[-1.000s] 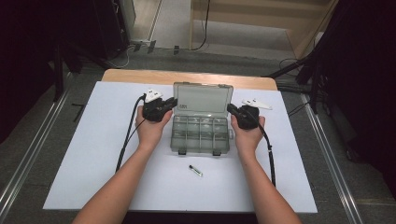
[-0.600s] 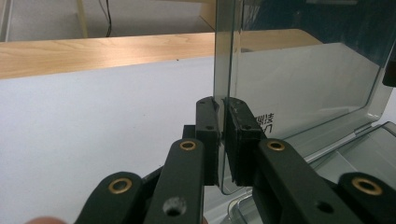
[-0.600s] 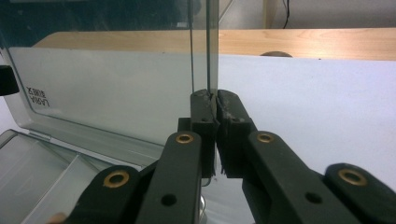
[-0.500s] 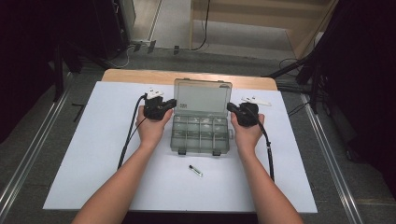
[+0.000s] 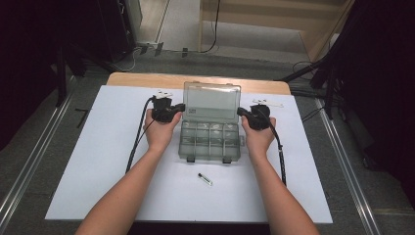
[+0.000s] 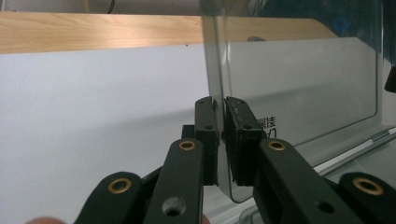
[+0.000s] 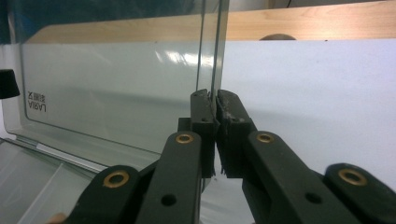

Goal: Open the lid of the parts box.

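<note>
The left gripper (image 5: 179,107) and right gripper (image 5: 241,112) are each pinching the raised lid (image 5: 212,101) of the compartment box (image 5: 210,141), at nine and three o'clock.

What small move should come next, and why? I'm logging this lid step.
Probably ease the lid forward and down together: each side edge is pinched, by the left claw and the right claw, it stands near upright, and the organizer box lies open.

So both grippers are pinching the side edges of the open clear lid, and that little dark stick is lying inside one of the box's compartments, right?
Not quite. The stick lies on the white table in front of the box, as the high view shows. Both the left gripper and right gripper do pinch the lid.
</note>
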`<state>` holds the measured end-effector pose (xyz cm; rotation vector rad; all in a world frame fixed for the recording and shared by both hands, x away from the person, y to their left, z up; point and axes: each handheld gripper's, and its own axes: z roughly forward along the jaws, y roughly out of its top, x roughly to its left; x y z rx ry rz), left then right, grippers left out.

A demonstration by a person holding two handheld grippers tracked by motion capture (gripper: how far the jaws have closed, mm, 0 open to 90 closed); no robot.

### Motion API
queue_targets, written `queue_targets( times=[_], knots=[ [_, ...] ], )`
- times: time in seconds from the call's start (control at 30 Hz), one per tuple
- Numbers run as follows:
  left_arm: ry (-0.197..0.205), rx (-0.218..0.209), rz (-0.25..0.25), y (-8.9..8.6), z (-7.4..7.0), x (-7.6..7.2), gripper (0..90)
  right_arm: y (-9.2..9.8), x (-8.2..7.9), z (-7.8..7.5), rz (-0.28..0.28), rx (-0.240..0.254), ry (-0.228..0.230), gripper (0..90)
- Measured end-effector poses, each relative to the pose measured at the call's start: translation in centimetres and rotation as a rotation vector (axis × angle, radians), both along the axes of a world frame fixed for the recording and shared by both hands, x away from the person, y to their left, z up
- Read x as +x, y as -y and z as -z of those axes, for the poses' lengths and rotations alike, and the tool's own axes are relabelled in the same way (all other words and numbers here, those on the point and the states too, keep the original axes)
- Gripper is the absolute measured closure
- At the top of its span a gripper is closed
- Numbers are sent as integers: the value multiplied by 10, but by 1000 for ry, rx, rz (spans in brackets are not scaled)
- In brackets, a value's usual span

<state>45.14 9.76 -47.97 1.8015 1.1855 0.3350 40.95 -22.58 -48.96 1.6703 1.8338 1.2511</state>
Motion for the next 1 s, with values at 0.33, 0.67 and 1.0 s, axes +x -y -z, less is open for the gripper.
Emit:
queue_targets(
  times=[0.33, 0.67, 1.0],
  knots=[
    [-66, -37, 2, -3, 12, 9, 846, 4, 9, 9, -15, 16, -38, 884],
    [-94, -52, 29, -6, 15, 11, 824, 4, 11, 16, -24, 26, -65, 804],
    [21, -64, 86, -12, 4, -14, 489, -1, -7, 7, -76, -31, 23, 336]
  ],
)
